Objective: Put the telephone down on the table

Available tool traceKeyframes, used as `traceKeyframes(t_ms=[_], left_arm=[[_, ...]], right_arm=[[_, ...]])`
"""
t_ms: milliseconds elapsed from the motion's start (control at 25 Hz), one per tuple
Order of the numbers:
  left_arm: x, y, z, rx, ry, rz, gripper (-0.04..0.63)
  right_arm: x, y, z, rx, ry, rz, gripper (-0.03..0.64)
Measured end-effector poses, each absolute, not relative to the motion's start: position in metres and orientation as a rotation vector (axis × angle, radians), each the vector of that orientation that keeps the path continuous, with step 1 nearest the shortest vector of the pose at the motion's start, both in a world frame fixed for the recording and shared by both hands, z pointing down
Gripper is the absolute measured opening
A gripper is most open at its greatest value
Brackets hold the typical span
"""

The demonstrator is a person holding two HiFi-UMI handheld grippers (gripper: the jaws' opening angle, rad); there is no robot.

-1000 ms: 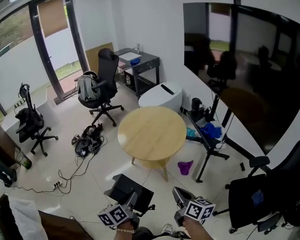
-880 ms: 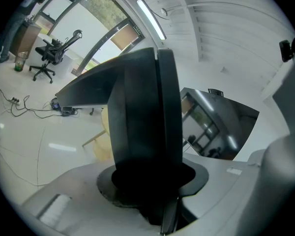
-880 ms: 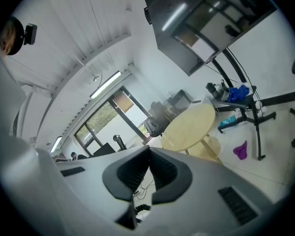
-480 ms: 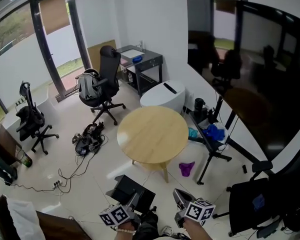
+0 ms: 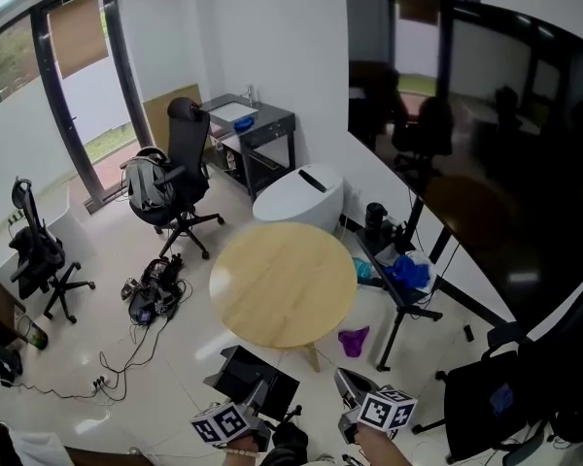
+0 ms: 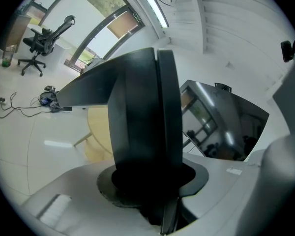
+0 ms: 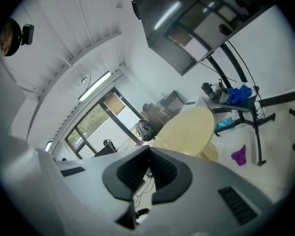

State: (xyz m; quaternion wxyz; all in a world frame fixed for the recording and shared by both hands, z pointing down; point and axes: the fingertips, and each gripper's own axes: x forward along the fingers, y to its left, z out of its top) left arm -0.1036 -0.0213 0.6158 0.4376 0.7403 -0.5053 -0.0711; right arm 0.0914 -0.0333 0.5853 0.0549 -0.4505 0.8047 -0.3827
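The telephone (image 5: 257, 380) is a flat black set, and my left gripper (image 5: 257, 397) is shut on it at the bottom of the head view. It fills the middle of the left gripper view as a dark slab (image 6: 143, 117) standing on edge between the jaws. My right gripper (image 5: 349, 387) is beside it on the right, shut with nothing in it; its ribbed pads (image 7: 161, 169) meet in the right gripper view. The round wooden table (image 5: 284, 284) stands just ahead of both grippers, its top bare. It also shows beyond the jaws (image 7: 187, 126) and behind the phone (image 6: 95, 132).
A large dark screen on a stand (image 5: 466, 153) lines the right wall. A purple rag (image 5: 352, 340) lies on the floor by the table's right side. Cables and gear (image 5: 151, 297) lie on the floor at the left. Office chairs stand at the left (image 5: 170, 184) and lower right (image 5: 510, 386).
The table and the room now sit lower and nearer in the head view: both grippers have moved toward the table together. The left gripper still grips the phone.
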Motion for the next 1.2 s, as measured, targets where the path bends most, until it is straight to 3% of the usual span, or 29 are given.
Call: traceKeyframes(t_ms=[1200], left_arm=[[-0.152, -0.195, 0.613, 1.892, -1.1, -0.145, 0.164]], right_arm=[[0.044, -0.185, 0.591, -1.563, 2.34, -1.174, 0.003]])
